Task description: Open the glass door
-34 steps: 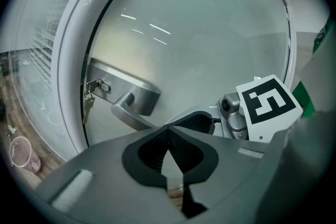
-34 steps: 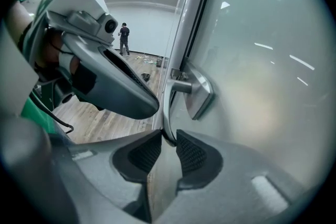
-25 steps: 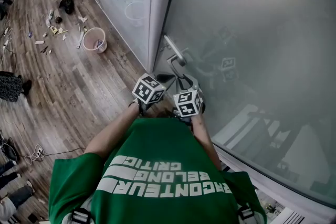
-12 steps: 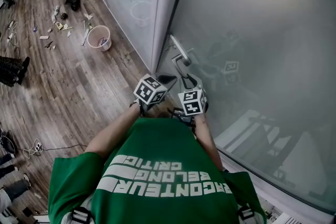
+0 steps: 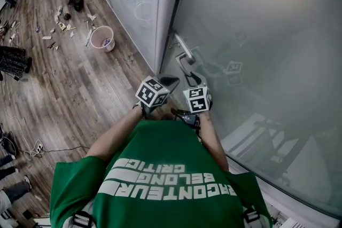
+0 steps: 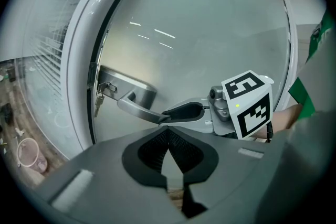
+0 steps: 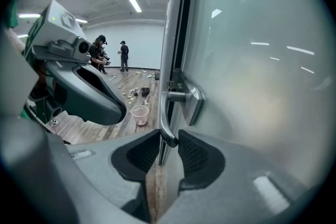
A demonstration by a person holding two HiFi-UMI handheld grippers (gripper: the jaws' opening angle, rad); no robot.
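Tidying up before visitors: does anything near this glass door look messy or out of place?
Yes. Scraps lie strewn across the wooden floor near a pink bucket, unswept. Keys hang from the lock beside the door handle.

The right gripper (image 7: 168,137) has just been opening its jaws, the door handle (image 7: 163,114) between them.

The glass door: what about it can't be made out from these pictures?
Behind the glass door: the pane is frosted, so every view shows only haze and reflections.
Keys beside the handle: too small to count in the left gripper view.
Whether it is locked: the door edge is a dark gap in both gripper views.
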